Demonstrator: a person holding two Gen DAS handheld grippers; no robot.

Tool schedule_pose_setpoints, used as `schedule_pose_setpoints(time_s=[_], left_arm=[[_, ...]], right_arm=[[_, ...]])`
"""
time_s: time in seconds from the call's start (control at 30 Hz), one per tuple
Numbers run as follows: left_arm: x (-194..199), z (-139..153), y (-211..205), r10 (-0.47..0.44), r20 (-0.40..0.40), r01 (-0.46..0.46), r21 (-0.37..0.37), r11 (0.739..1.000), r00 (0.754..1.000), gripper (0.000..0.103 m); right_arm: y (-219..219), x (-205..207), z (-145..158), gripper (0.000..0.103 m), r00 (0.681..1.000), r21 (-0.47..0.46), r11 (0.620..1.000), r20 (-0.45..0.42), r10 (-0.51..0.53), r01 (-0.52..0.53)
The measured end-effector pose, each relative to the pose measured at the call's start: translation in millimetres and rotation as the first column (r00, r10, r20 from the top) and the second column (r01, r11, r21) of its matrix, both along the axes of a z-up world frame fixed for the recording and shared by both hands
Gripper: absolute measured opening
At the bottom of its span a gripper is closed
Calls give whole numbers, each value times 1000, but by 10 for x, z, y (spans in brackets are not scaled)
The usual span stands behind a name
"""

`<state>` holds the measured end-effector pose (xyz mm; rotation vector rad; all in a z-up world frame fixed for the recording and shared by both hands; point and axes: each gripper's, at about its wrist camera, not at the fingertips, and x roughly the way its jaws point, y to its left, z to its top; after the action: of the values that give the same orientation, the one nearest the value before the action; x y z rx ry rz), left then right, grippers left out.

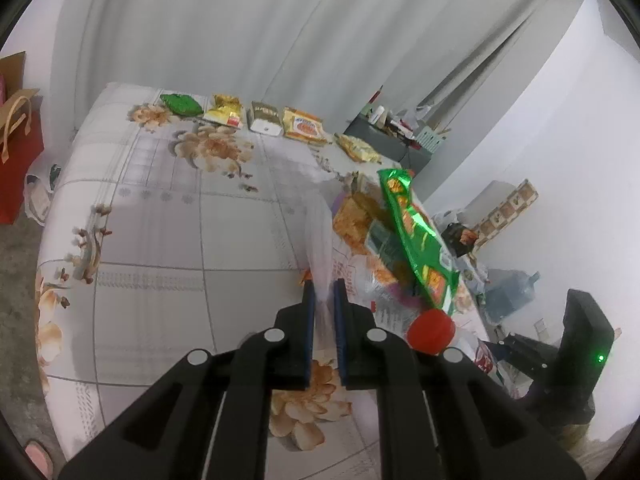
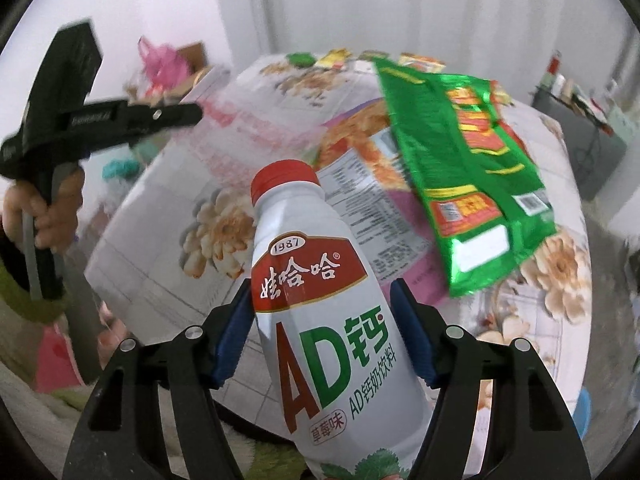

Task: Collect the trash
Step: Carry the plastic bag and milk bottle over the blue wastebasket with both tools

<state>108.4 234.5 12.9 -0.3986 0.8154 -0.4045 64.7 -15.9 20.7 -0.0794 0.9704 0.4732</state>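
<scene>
My left gripper [image 1: 324,285] is shut on the rim of a clear plastic bag [image 1: 320,240] and holds it up over the floral tablecloth [image 1: 180,240]. Inside the bag lie an orange wrapper [image 1: 352,220] and a green foil wrapper [image 1: 416,236] that sticks out. My right gripper [image 2: 322,292] is shut on a white milk-drink bottle [image 2: 320,320] with a red cap [image 2: 282,178], tilted over the bag [image 2: 248,120] beside the green wrapper [image 2: 460,152]. The cap [image 1: 431,330] also shows in the left wrist view. A hand [image 2: 48,216] holds the left gripper [image 2: 192,114].
Several wrappers lie in a row at the table's far edge: green [image 1: 180,104], gold [image 1: 224,114], olive-white [image 1: 264,122], orange [image 1: 303,128], yellow [image 1: 356,148]. A red paper bag [image 1: 16,148] stands on the floor at left. A grey cabinet [image 1: 400,144] and a water jug [image 1: 516,288] stand at right.
</scene>
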Motion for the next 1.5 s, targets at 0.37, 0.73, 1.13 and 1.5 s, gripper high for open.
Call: schedule_pose_setpoints(time_s=[0.37, 0.73, 1.13, 1.5], left_arm=[[19, 374, -228, -61, 74, 63, -22, 998, 995, 8], [198, 596, -907, -219, 109, 221, -6, 975, 970, 8], [248, 746, -2178, -433, 132, 429, 58, 901, 892, 8], [219, 582, -3478, -605, 60, 594, 140, 792, 794, 8]], right_arm=[[-562, -39, 288, 63, 979, 137, 972, 50, -198, 190], [-1385, -299, 416, 63, 903, 233, 887, 65, -424, 399], [-2256, -751, 396, 63, 780, 295, 751, 29, -625, 590], [-3182, -1200, 121, 63, 592, 318, 544, -71, -803, 777]])
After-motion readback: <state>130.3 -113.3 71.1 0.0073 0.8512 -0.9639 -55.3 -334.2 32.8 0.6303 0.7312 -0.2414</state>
